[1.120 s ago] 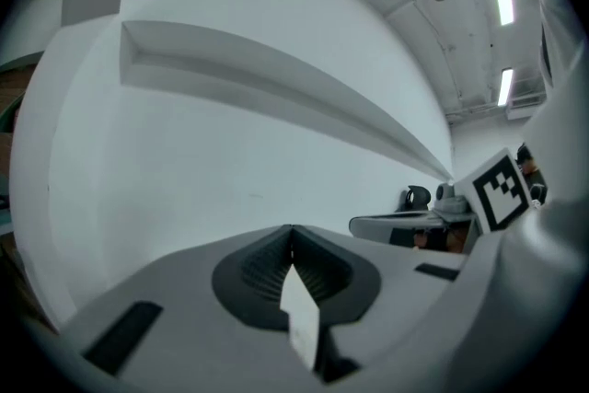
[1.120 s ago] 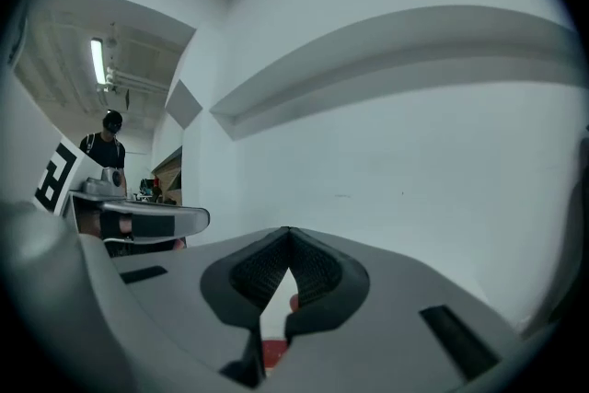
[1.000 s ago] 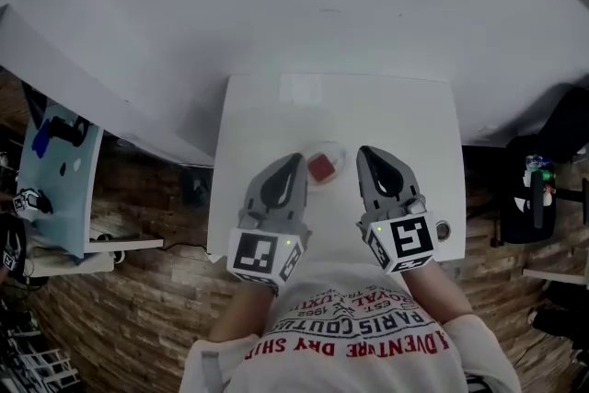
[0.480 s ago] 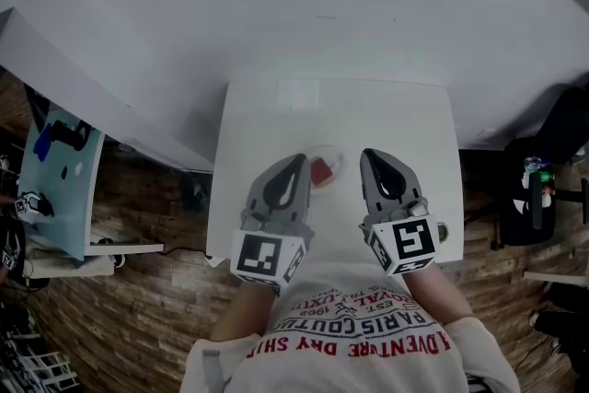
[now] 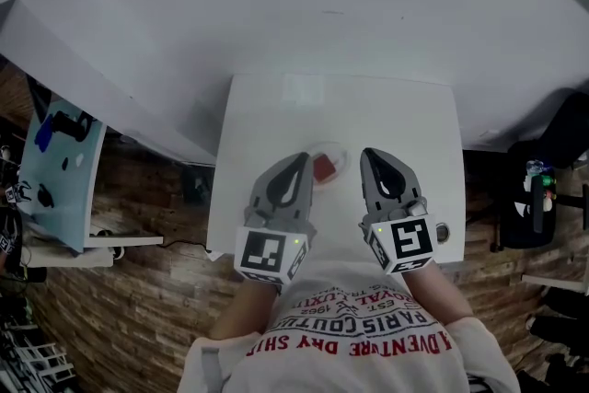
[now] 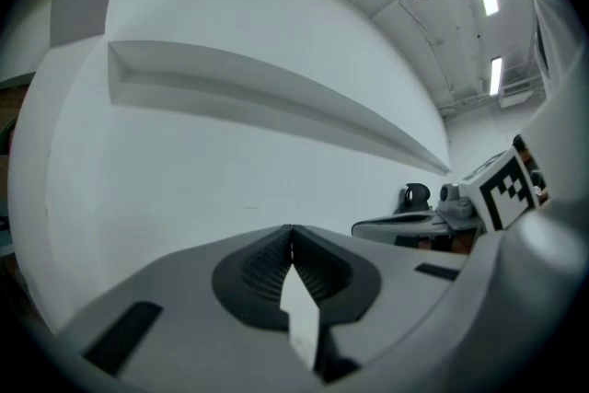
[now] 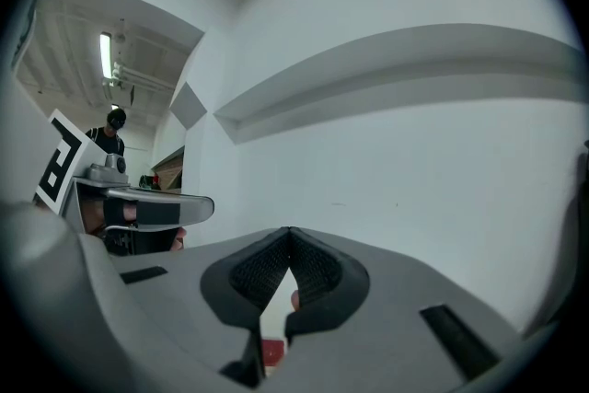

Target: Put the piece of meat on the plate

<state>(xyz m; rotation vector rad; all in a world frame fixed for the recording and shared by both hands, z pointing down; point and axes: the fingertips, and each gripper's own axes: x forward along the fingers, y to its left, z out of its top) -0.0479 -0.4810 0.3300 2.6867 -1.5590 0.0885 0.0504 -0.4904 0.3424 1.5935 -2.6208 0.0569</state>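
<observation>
Red meat (image 5: pixel 323 168): one small piece, lying on the plate, straight ahead of me.
Pale plate (image 5: pixel 338 154): small and round, standing near the middle of the counter.
White counter (image 5: pixel 396 110): bare beyond the plate, with its far edge against a plain white wall (image 5: pixel 304 5).
My left gripper (image 5: pixel 299 159): clenched on nothing, jaws pressed together at the tip. It points level toward the wall, and its tip is just beside the plate's left edge.
My right gripper (image 5: pixel 366 154): also clenched and empty, jaws meeting at the tip. It lies alongside the left one, on the plate's right and slightly apart from it.
Meat and grippers: the piece lies between the two tips, and neither one touches it.
Brick-patterned floor (image 5: pixel 138 308): visible on both sides of the counter.
</observation>
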